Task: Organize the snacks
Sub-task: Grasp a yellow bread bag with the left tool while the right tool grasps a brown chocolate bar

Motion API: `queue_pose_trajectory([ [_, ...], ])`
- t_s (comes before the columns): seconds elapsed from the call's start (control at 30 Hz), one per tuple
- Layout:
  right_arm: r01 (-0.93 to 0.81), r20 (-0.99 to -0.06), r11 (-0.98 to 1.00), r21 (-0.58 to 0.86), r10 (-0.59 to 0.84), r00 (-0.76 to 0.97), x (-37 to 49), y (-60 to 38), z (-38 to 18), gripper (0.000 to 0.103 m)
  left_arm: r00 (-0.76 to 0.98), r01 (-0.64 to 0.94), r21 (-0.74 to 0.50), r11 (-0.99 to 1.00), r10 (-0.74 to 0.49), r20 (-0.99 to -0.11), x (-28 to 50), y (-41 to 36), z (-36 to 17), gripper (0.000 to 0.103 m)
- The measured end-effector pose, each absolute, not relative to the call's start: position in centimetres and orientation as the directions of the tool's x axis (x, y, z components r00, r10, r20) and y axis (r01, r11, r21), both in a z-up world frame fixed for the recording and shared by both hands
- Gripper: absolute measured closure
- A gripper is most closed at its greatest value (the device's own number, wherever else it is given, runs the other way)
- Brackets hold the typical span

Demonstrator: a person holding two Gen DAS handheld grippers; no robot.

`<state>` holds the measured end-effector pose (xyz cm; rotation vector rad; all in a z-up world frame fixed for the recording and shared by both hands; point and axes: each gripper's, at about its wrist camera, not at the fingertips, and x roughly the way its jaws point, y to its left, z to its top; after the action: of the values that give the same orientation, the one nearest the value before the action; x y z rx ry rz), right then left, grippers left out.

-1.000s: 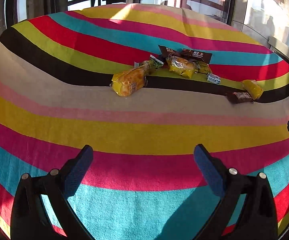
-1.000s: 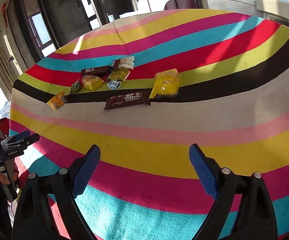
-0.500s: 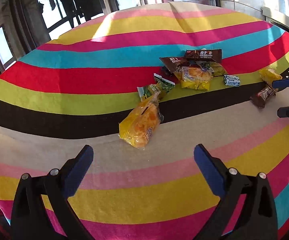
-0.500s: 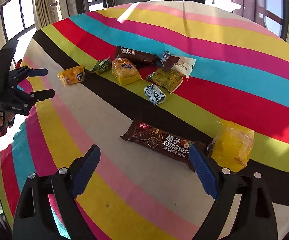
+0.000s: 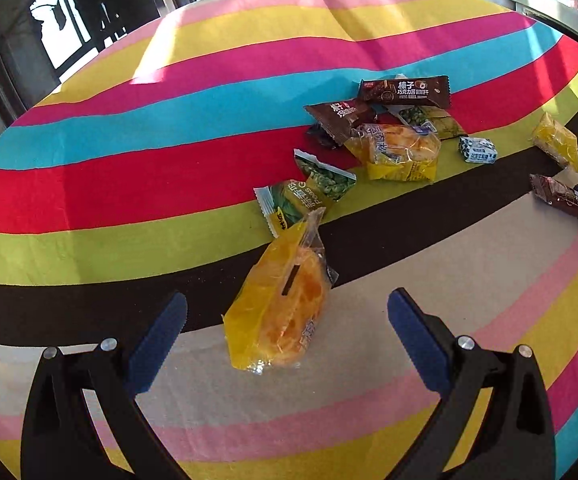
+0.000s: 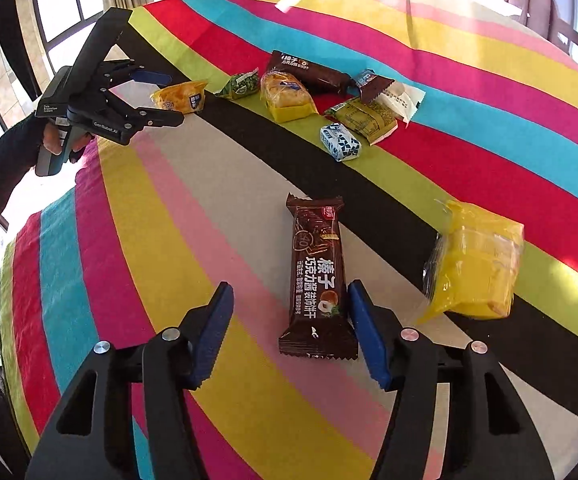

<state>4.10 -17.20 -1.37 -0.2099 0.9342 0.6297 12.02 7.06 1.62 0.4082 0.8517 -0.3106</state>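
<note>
Brown hazelnut-chocolate bar [image 6: 318, 276] lies between the closing right gripper [image 6: 289, 332] jaws, right pad at its edge, left pad apart, on the striped cloth [image 6: 469, 60] near its front edge | left gripper [image 5: 287, 330] has come over the yellow cake packet [image 5: 279, 304], spread wide, untouched | both pickups now imminent; nothing sorted yet

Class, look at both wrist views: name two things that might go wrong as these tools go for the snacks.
1. The right tool is closing with the brown bar against one pad only; it may slide away.
2. The yellow pastry bag overlaps the green pea packet; the open left tool might drag both.
</note>
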Motion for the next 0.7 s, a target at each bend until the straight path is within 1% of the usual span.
queue_pose_trajectory([
  [0.07,-0.549,-0.8,0.829,0.107,0.4,0.448,4.3,-17.2,-1.3,0.047,0.611,0.432,0.217,0.876,-0.107,-0.785,12.5,6.7,1.2,0.002],
  [0.17,-0.515,-0.805,0.855,0.061,0.347,0.481,4.6,-16.6,-1.3,0.049,0.594,0.426,0.193,0.884,-0.112,-0.796,13.0,6.4,1.1,0.002],
  [0.2,-0.501,-0.802,0.864,0.049,0.333,0.495,4.5,-16.5,-1.3,0.053,0.585,0.421,0.176,0.89,-0.118,-0.802,13.1,6.6,1.0,0.002],
  [0.23,-0.484,-0.798,0.874,0.049,0.326,0.507,4.4,-16.5,-1.3,0.06,0.574,0.42,0.154,0.894,-0.131,-0.809,13.2,6.8,0.9,0.002],
  [0.27,-0.463,-0.793,0.885,0.043,0.312,0.523,4.3,-16.6,-1.2,0.068,0.562,0.423,0.123,0.898,-0.154,-0.813,13.2,7.2,0.8,0.005],
  [0.3,-0.443,-0.79,0.896,0.031,0.293,0.538,3.9,-16.6,-1.2,0.079,0.53,0.444,0.045,0.895,-0.222,-0.819,13.1,7.8,0.9,0.027],
  [0.33,-0.426,-0.787,0.905,0.016,0.274,0.552,3.4,-16.5,-1.1,0.079,0.528,0.44,0.009,0.898,-0.251,-0.811,12.8,8.2,1.2,0.042],
  [0.37,-0.415,-0.784,0.91,0.005,0.261,0.563,2.8,-16.3,-1.1,0.079,0.527,0.44,0.014,0.898,-0.245,-0.813,12.4,8.3,1.4,0.068],
  [0.4,-0.409,-0.78,0.913,0.006,0.26,0.569,1.9,-16.2,-1.1,0.079,0.517,0.439,0.017,0.898,-0.237,-0.823,11.9,8.3,1.5,0.068],
  [0.53,-0.401,-0.774,0.914,0.055,0.293,0.561,-1.1,-15.8,-0.9,0.079,0.535,0.441,0.034,0.897,-0.232,-0.812,8.8,8.1,2.0,0.068],
  [0.7,-0.391,-0.764,0.914,0.106,0.326,0.556,-3.8,-15.1,-0.8,0.079,0.583,0.436,0.007,0.9,-0.277,-0.764,4.2,8.1,3.8,0.067],
])
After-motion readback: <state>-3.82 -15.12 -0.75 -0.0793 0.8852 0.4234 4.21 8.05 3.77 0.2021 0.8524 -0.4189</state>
